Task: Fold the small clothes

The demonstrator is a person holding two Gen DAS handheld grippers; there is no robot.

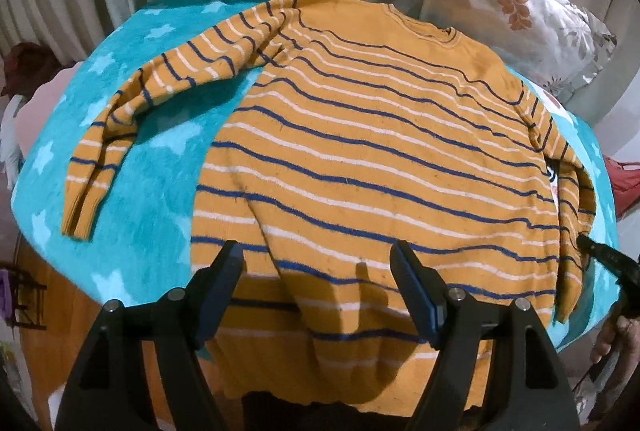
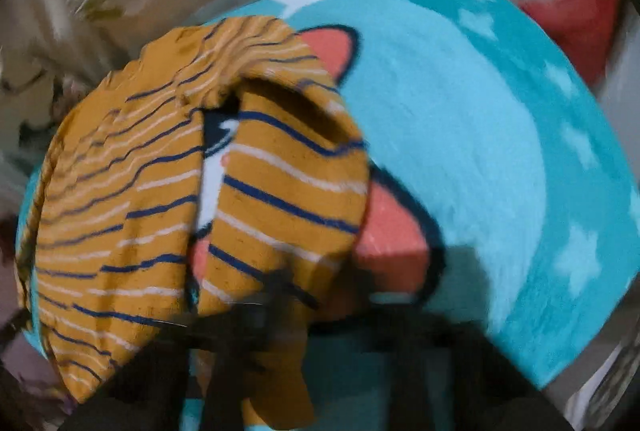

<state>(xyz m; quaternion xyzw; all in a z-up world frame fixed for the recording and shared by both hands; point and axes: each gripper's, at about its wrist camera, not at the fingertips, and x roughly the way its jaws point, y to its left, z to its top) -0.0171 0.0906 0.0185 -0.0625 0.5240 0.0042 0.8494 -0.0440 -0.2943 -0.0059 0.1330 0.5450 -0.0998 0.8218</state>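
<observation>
One sweater (image 1: 360, 167) lies flat on the teal blanket (image 1: 160, 167), hem at its near edge. Left gripper (image 1: 316, 271) hovers over the hem, jaws wide and empty. Right gripper (image 2: 276, 295) pinches the right sleeve (image 2: 280, 191); blurred, so a shallow bite may slip or drag the body askew.

We saw our left gripper (image 1: 316, 271) as matte black, its two wedge-shaped fingers (image 1: 224, 271) lined with blue pads, silver round screws behind them. Our right gripper (image 1: 600, 251) looked black too, bare skin of our hand (image 1: 616, 339) behind it.
</observation>
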